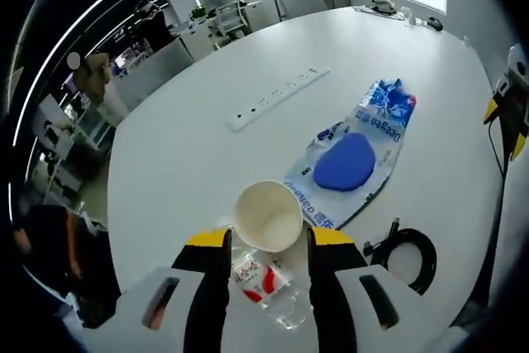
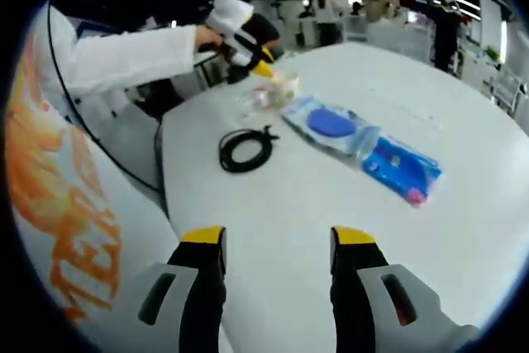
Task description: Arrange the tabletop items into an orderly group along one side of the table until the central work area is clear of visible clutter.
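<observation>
Two risks right now: left tongs [image 1: 269, 250] straddle the paper cup [image 1: 267, 216] atop a plastic bottle [image 1: 269, 287] near the desk [image 1: 190, 155] edge, grip uncertain, so it could topple, while right tongs [image 2: 277, 245] hover apart, empty.

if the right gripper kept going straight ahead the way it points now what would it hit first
Probably bare table first. Farther along that line lies the blue plastic package; the black cable coil sits off to the left. Depth is hard to judge here.

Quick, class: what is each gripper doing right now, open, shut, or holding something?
Left gripper: shut on the paper cup.
Right gripper: open, holding nothing.
</observation>
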{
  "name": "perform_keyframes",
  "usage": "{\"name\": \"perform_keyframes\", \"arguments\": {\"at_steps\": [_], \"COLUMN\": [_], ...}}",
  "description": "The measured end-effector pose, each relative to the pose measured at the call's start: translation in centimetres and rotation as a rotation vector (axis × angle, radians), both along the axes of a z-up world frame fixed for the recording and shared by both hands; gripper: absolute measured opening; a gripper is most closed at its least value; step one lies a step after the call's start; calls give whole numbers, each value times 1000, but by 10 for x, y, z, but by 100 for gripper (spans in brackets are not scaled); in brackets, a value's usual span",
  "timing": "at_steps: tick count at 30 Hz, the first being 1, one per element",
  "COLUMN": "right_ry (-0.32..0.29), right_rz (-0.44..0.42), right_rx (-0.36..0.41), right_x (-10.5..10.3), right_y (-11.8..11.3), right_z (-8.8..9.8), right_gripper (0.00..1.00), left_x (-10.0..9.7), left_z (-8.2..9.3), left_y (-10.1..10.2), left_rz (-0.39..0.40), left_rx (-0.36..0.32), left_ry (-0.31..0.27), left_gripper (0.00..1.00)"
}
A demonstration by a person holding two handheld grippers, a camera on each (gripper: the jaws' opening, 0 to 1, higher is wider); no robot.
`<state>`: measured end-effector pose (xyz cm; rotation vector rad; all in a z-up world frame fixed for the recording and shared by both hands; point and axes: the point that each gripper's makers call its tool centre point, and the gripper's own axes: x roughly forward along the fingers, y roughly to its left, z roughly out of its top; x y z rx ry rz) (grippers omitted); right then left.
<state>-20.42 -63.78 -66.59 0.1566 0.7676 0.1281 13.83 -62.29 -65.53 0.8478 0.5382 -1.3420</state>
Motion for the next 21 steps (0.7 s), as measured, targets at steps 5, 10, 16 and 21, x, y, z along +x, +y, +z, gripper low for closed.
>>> {"name": "perform_keyframes", "arguments": {"at_steps": [5, 10, 16, 21], "right_ry": [1, 2, 7, 13], "right_rz": [-1, -3, -1, 7], "right_rx": [3, 7, 11, 15], "right_x": [0, 0, 0, 2], "right_y": [1, 1, 1, 3], "right_z": [-1, -2, -4, -5], "right_gripper": [49, 49, 49, 49], "left_x": [5, 18, 34, 29], "left_z": [9, 10, 1, -17], "left_y": [3, 19, 42, 56], "left_rz": [26, 111, 219, 306], "left_rx": [-37, -72, -92, -81], "left_ry": [16, 72, 124, 234], "left_gripper": [38, 42, 42, 46]}}
